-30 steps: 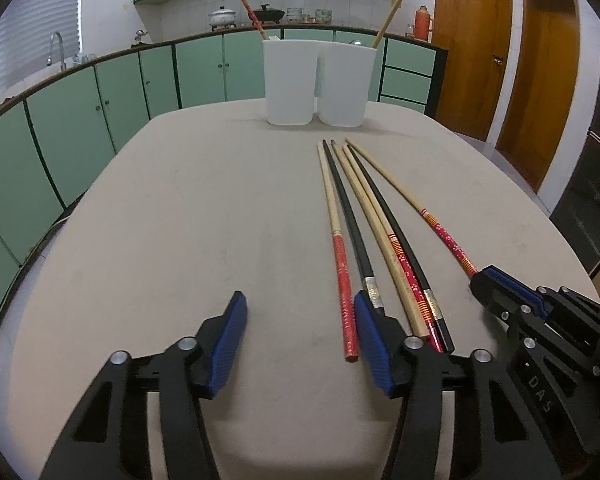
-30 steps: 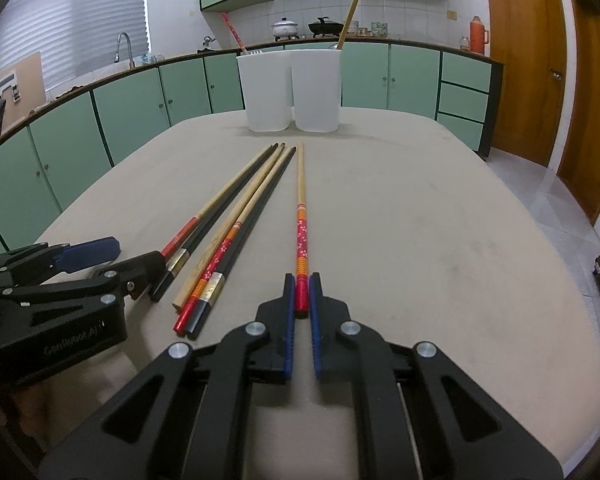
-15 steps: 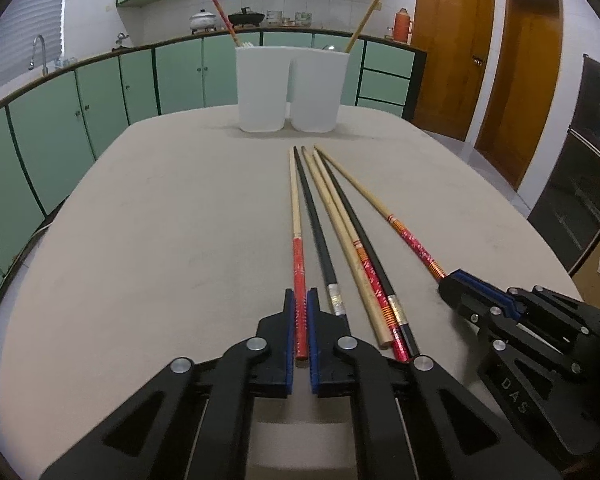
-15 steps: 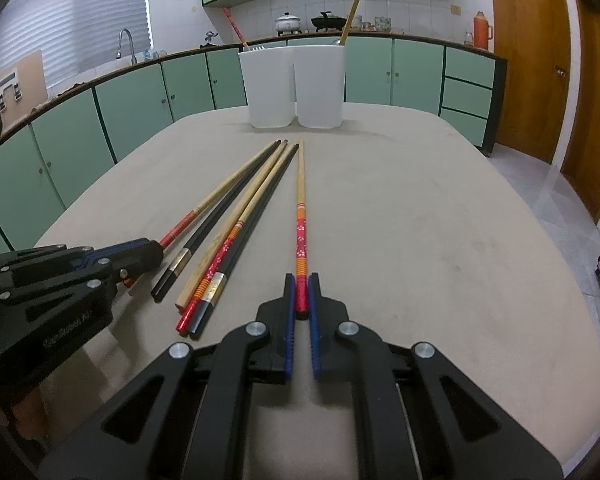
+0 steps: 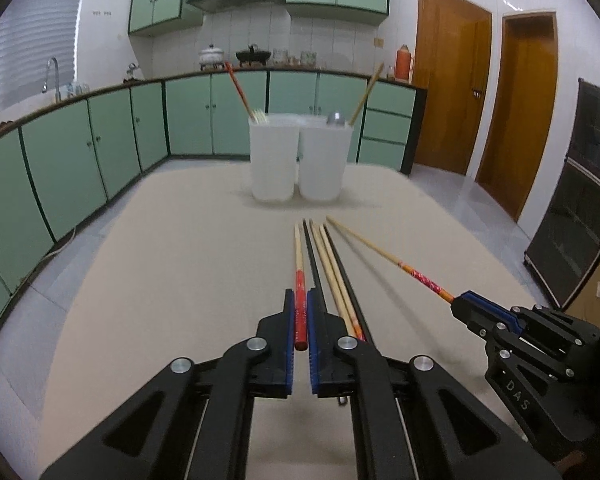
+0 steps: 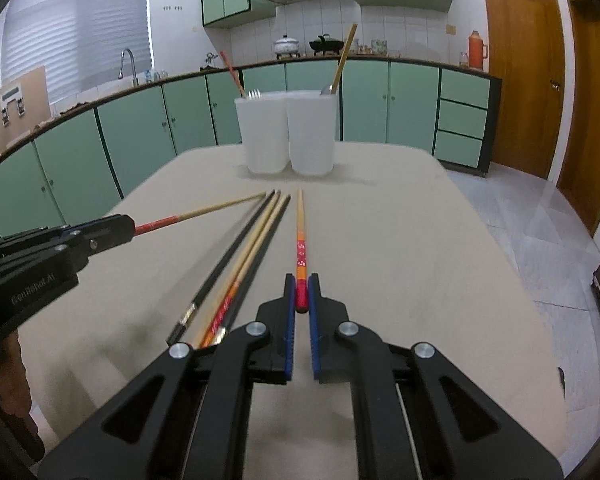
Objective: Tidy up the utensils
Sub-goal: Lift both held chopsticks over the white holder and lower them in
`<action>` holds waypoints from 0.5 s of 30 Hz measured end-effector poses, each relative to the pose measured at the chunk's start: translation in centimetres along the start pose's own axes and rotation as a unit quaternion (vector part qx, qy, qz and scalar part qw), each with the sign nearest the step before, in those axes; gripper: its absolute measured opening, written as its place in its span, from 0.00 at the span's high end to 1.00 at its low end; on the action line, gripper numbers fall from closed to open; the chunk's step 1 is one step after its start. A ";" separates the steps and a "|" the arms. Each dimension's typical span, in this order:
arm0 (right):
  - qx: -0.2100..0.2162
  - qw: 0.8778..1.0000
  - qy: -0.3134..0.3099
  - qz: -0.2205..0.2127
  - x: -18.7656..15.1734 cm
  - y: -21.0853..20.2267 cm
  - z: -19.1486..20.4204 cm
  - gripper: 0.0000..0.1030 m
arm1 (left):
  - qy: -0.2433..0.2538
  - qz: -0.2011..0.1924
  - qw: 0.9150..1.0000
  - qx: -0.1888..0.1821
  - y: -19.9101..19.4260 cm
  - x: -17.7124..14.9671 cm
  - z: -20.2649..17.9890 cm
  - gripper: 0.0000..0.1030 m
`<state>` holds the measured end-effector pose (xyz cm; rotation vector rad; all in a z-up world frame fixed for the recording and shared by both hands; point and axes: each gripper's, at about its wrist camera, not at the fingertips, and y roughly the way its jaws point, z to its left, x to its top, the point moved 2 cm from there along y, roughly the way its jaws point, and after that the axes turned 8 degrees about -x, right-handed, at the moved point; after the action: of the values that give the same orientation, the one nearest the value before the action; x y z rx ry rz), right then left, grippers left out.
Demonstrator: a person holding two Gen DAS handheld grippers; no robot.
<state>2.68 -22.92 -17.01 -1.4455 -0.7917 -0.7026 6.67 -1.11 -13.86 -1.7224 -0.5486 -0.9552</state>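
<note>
Up front in the left wrist view, the left gripper (image 5: 300,312) is clenched on the red-handled end of a bamboo chopstick (image 5: 299,276), whose pale tip points toward two white plastic holders (image 5: 272,160) standing side by side at the far end of the beige table (image 5: 160,280). Just to the right of that chopstick, a bundle of black and bamboo chopsticks (image 5: 332,276) lies on the table. Farther right, the right gripper (image 5: 466,308) grips the orange-and-red patterned chopstick (image 5: 384,254) by its decorated end. A red chopstick and a fork stick out of the left holder; a bamboo chopstick and a spoon stick out of the right one.

Next, the right wrist view shows the right gripper (image 6: 302,294) closed on the patterned chopstick's (image 6: 300,236) red butt, the shaft running straight ahead toward the holders (image 6: 286,136). At left, the left gripper (image 6: 116,228) grasps the red-handled chopstick (image 6: 204,212), which appears raised off the table (image 6: 420,260). Between the two held sticks the remaining chopsticks (image 6: 240,260) rest on the surface. Green cabinets (image 6: 384,104) line the walls behind.
</note>
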 end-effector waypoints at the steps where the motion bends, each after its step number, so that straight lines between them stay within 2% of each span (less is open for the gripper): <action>1: 0.000 1.000 0.001 -0.004 0.3 -0.2 -0.1 0.95 | 0.000 -0.006 1.000 0.001 -0.2 0.3 0.0 0.95; 15: 0.016 0.998 0.017 -0.060 6.6 -3.1 -1.6 0.95 | 0.011 -0.069 0.998 -0.002 -2.4 5.8 -0.2 0.95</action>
<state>4.06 -24.27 -9.79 -1.3614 -0.8649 -0.8001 8.16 -0.93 -7.76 -1.6924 -0.6591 -1.0723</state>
